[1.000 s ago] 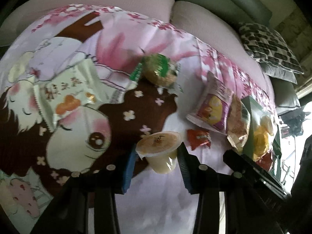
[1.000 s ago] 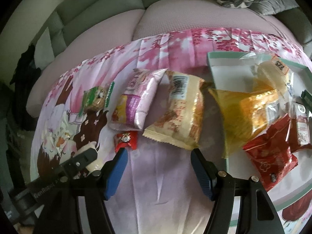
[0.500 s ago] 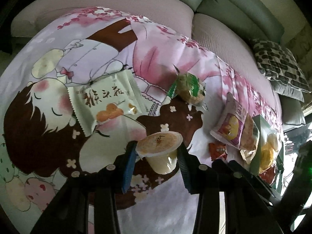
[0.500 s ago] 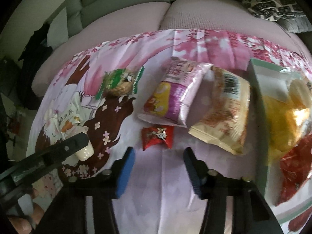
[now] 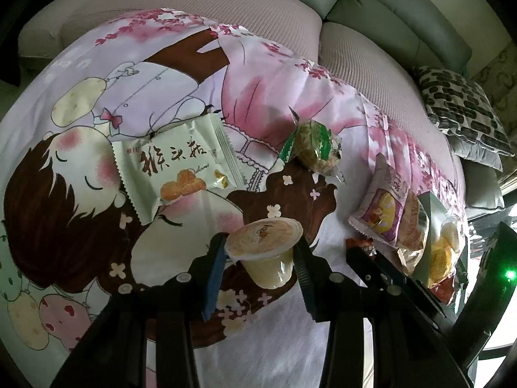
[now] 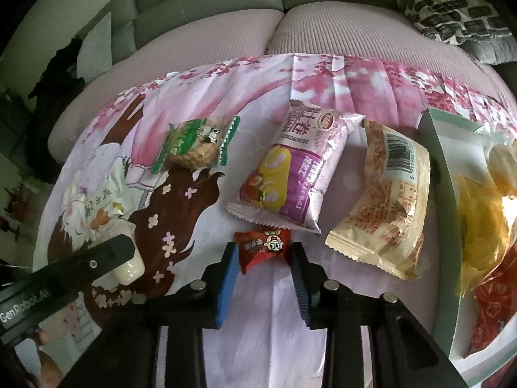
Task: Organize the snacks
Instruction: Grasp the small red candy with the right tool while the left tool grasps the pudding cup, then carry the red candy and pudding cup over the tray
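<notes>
Your left tool (image 5: pixel 258 258) is clamped on a jelly cup (image 5: pixel 265 253): both pads press its clear wall just under the sealed lid, and the cup hangs tilted above the cartoon-print cloth (image 5: pixel 97 194). The surface under the cloth cannot be made out.

Your right tool (image 6: pixel 262 260) has just been closing, and its pads now pinch a small red candy packet (image 6: pixel 262 249) by its two sides. The packet sits low, at the cloth, just in front of the purple snack bag (image 6: pixel 290 174); whether it has left the cloth cannot be told.

Loose on the cloth:
- white biscuit packet (image 5: pixel 176 165) with orange print, far left, lying flat, well apart from the rest.
- green-wrapped round cake (image 6: pixel 194 145), left of the purple bag, apart from it.
- purple snack bag, flat, its right edge touching or just beside the beige bag (image 6: pixel 384 200).
- beige bag, barcode side up, between the purple bag and the tray.

Green-rimmed tray (image 6: pixel 439 148) at right: it holds a yellow bag (image 6: pixel 478 213) and a red packet (image 6: pixel 491 310) beneath its lower end.

A sofa (image 6: pixel 226 32) with a patterned cushion (image 6: pixel 452 3) runs behind the cloth.
</notes>
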